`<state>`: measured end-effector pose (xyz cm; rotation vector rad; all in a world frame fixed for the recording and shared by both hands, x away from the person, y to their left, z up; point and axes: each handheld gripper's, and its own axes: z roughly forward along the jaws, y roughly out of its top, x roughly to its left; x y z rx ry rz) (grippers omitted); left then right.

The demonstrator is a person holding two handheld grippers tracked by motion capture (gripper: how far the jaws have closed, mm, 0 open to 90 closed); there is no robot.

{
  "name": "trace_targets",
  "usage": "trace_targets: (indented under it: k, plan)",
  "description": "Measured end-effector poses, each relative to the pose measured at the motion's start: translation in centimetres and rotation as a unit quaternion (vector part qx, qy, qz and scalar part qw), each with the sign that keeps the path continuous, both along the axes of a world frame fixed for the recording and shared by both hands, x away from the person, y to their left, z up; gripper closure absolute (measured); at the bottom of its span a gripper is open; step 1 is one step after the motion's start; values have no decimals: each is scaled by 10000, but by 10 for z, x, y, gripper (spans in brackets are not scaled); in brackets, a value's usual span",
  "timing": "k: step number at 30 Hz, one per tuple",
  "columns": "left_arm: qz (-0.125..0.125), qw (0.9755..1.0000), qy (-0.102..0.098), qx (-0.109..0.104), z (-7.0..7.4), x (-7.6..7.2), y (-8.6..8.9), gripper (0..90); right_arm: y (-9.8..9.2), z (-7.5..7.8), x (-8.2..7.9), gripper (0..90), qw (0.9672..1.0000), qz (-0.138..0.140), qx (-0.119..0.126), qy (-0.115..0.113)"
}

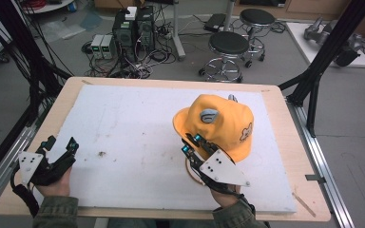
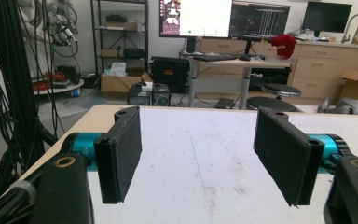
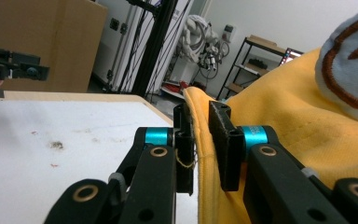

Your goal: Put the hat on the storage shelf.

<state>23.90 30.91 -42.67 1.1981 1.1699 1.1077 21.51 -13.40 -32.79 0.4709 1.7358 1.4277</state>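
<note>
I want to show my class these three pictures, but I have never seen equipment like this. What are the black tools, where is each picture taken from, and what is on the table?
A person sits at a table holding a hand-operated gripper in each hand: no robot arm is involved. The high view looks down from above. The left gripper hovers near the table's left edge, open and holding nothing. The left gripper view comes from a camera on that tool, looking past its two black fingers over the white board. The right gripper is at a yellow cap with grey patches. The right gripper view, from a camera on that gripper, shows its fingers on either side of the cap's edge, pinching the fabric. Stools and computers stand on the floor beyond.
</note>
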Motion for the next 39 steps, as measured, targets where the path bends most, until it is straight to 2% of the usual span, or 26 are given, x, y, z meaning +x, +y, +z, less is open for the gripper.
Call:
trace_targets:
  k: [11, 18, 20, 23, 26, 28, 31, 34, 39]
  plan:
    - [-1, 10000, -11, -26, 0, 0, 0, 326, 6, -8, 3, 729, 9994, 45, 35, 353]
    - [9, 10000, -19, -22, 0, 0, 1, 327, 14, -6, -3, 516, 9980, 171, 233, 560]
    - [13, 10000, -12, -17, 0, 0, 1, 327, 15, -4, -8, 453, 9982, 153, 319, 479]
    - [10, 10000, -11, -17, 0, 0, 1, 327, 13, 3, -14, 408, 9979, 180, 505, 358]
    - [7, 10000, -14, -11, 0, 0, 1, 326, 11, 9, -19, 353, 9967, 147, 744, 274]
    - [4, 10000, -15, -6, 0, 0, 0, 326, 9, 12, -21, 329, 9959, 93, 896, 126]
    - [8, 10000, -17, -4, 0, 1, 0, 326, 4, 17, -24, 282, 9935, 130, 1125, -63]
    - [-5, 10000, -9, 2, 0, 1, 0, 326, -2, 23, -26, 224, 9910, 89, 1326, -133]
    - [-12, 10000, -9, 7, 0, 1, 0, 326, -15, 32, -26, 179, 9866, 13, 1613, -234]
